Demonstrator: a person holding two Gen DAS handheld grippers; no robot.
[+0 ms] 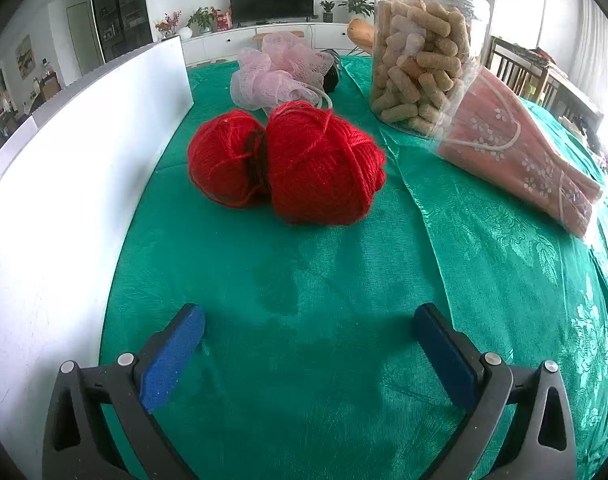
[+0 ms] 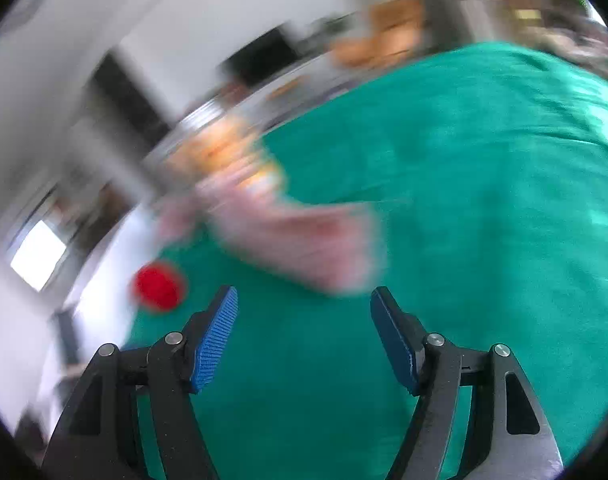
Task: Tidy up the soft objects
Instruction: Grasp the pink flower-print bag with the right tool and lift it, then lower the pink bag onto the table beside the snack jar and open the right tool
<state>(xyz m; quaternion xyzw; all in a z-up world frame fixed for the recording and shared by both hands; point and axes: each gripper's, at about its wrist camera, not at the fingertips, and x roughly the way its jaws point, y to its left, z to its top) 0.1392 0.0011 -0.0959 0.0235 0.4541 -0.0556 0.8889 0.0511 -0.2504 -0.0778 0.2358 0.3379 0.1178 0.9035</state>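
red yarn balls [image 1: 288,162] lie well ahead of the spread, empty left gripper [image 1: 308,322].

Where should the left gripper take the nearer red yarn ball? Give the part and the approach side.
Grip the nearer red yarn ball across its round middle, coming from the front and above with the left gripper, which is open and empty. The other yarn ball touches its left side, so slip one finger carefully into that seam.

A green tablecloth [image 1: 304,280] carries two red yarn balls [image 1: 288,162], a pink bath pouf [image 1: 280,72], a snack jar [image 1: 420,56] and packed masks [image 1: 516,152].
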